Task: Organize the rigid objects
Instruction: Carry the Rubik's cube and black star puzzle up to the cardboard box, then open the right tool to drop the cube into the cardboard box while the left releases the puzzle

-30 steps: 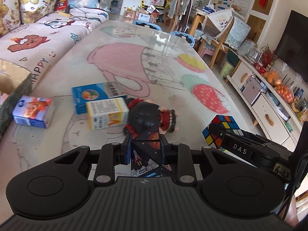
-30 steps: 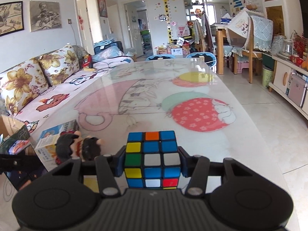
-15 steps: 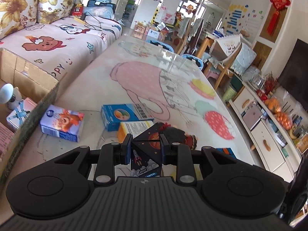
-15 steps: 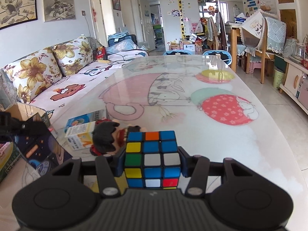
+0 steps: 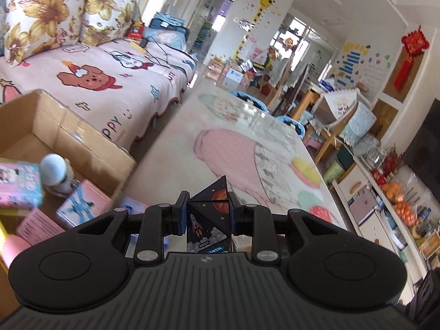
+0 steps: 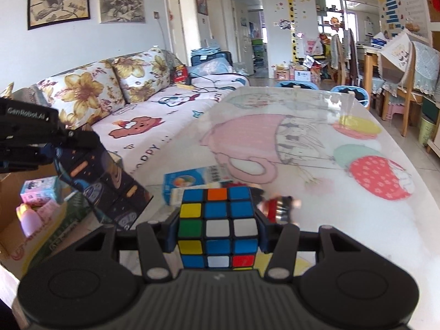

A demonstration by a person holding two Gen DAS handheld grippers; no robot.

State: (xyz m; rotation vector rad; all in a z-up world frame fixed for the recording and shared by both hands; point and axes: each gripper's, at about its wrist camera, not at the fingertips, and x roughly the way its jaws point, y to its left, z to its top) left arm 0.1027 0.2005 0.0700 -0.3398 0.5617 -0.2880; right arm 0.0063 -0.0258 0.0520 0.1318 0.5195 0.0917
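Note:
My left gripper (image 5: 209, 214) is shut on a dark space-print folding cube (image 5: 210, 220) and holds it in the air near the cardboard box (image 5: 68, 134) at the table's left edge. The same cube (image 6: 110, 187) shows in the right wrist view, hanging from the left gripper (image 6: 55, 148) beside the box (image 6: 11, 228). My right gripper (image 6: 217, 225) is shut on a Rubik's cube (image 6: 218, 225) above the table. A small doll (image 6: 277, 206) and a blue and a yellow carton (image 6: 192, 181) lie on the table just beyond it.
The box holds pink cartons (image 5: 82, 206), a white figure (image 5: 55, 173) and other packs. A sofa (image 5: 104, 79) runs along the table's left side. The glass table with a cartoon cloth (image 6: 302, 143) stretches ahead. Chairs (image 6: 398, 68) stand at the far end.
My left gripper has swung left with the folding cube, from over the doll and cartons to beside the cardboard box. My right gripper has turned slightly left, still holding the Rubik's cube.

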